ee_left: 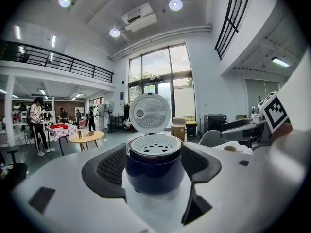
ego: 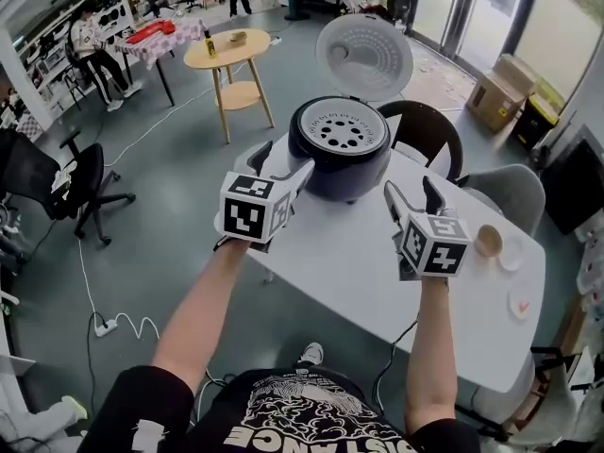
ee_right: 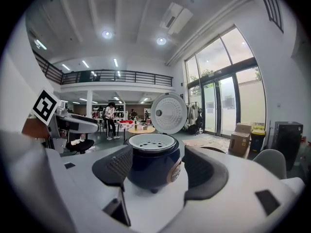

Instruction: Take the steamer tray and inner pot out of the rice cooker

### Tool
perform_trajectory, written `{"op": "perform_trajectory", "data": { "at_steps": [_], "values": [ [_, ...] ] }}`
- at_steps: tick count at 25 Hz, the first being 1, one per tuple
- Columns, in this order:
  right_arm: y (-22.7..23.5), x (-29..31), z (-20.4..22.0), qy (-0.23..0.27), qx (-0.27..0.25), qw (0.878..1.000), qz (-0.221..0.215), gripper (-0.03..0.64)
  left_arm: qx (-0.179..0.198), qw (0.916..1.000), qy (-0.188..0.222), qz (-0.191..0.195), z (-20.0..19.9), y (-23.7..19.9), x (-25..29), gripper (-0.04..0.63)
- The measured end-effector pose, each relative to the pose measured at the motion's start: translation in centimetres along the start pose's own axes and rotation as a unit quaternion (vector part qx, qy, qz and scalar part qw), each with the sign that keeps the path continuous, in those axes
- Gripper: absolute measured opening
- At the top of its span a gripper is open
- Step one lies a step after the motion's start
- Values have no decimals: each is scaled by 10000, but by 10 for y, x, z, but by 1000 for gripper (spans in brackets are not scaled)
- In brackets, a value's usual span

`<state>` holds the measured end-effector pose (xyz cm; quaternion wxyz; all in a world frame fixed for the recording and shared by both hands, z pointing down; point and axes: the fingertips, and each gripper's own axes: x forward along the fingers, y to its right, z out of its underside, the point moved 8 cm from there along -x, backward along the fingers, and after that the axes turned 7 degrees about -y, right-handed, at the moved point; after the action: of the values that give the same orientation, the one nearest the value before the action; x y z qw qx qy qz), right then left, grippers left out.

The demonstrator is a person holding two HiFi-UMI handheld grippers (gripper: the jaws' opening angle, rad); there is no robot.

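Person is wearing a black short-sleeved T-shirt (ego: 283,413) carrying a white graphic print; one pale sneaker (ego: 311,354) is showing below. Left gripper (ego: 283,159) and right gripper (ego: 409,187) are showing white shells and black dimpled pads (ee_left: 111,165), each bearing a cube (ego: 253,210) of black-and-white square markers.

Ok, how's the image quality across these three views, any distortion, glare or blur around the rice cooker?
Head view: mild wide-angle bowing at the edges, even light, rice cooker sharp. Left gripper view: strong fisheye with black corners, ceiling lights flare into white spots. Right gripper view: same fisheye and black corners, rice cooker in focus.
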<state>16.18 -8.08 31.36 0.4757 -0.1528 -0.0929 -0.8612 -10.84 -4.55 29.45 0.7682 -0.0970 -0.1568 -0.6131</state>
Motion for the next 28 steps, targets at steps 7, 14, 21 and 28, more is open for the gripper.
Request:
{"op": "perform_trajectory", "data": {
  "at_steps": [7, 14, 21, 28],
  "values": [
    [21, 23, -7, 56, 49, 9999, -143, 333, 48, 9998, -50, -161, -8, -3, 20, 345],
    [22, 42, -12, 19, -51, 9997, -245, 333, 22, 9998, 39, -209, -13, -14, 30, 347],
    [15, 86, -28, -160, -340, 9987, -334, 333, -54, 10000, 62, -30, -17, -50, 63, 348],
    [-3, 165, -65, -580, -788, 9932, -626, 333, 3, 9992, 66, 389, -33, -115, 124, 351]
  ]
}}
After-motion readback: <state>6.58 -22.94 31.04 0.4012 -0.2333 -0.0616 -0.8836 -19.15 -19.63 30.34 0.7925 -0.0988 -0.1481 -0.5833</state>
